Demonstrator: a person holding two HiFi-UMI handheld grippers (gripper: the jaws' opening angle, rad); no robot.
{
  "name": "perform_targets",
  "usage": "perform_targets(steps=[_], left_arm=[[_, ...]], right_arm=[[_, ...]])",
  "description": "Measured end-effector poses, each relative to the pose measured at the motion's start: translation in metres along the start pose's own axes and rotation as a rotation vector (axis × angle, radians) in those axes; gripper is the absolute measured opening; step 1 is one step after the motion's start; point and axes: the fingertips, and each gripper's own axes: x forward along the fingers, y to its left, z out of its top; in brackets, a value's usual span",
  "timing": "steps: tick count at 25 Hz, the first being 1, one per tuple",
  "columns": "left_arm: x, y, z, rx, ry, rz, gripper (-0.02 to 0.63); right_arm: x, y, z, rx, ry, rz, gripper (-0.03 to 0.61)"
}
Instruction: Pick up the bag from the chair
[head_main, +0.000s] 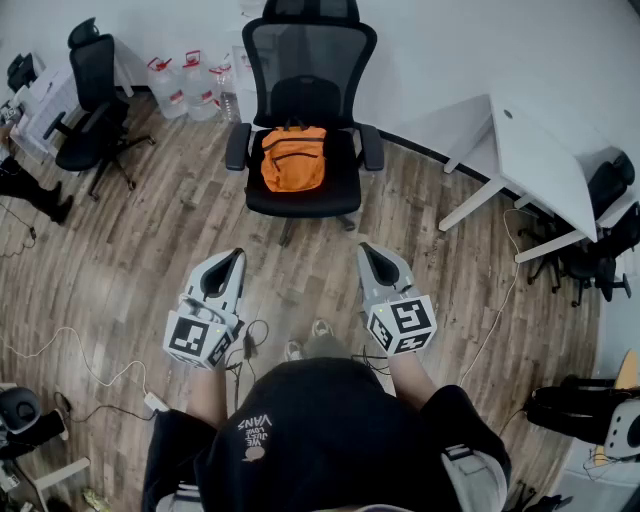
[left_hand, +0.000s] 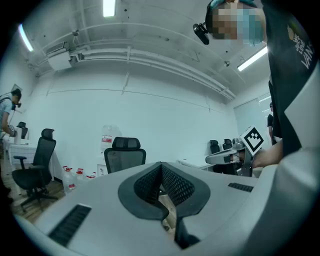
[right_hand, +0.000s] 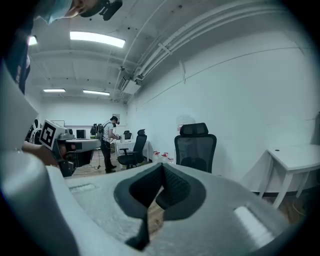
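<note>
Left gripper (head_main: 237, 256), right gripper (head_main: 366, 250) hovering lower centre, jaws closed tight, gripping nothing. Wood floor (head_main: 300, 275) lying between them and chair (head_main: 305, 205). Desk (head_main: 540, 160) standing right, water jugs (head_main: 185, 85) upper left. Orange bag (head_main: 294, 157) sitting on seat, upper centre, long axis running up-down, handle end pointing toward backrest.

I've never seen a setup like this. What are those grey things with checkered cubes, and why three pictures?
No robot here: a person holds a two-jaw gripper in each hand, the left gripper and right gripper. The head view comes from a camera on the person's head, looking down. The other two come from cameras riding on each gripper, looking along its jaws. Both grippers are shut and empty. Ahead, an orange bag lies on a black office chair, untouched.
</note>
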Motion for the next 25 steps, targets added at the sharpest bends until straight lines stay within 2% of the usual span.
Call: perform_targets(steps=[8, 15, 25], left_arm=[[0.003, -0.008, 0.002, 0.011, -0.003, 0.002, 0.008], [0.003, -0.010, -0.001, 0.020, -0.001, -0.008, 0.008], [0.044, 0.014, -0.006, 0.009, -0.001, 0.019, 0.008]], right_arm=[[-0.004, -0.004, 0.005, 0.045, -0.041, 0.026, -0.003], [0.000, -0.003, 0.001, 0.038, -0.034, 0.016, -0.003], [0.041, -0.037, 0.004, 0.035, -0.036, 0.021, -0.003]])
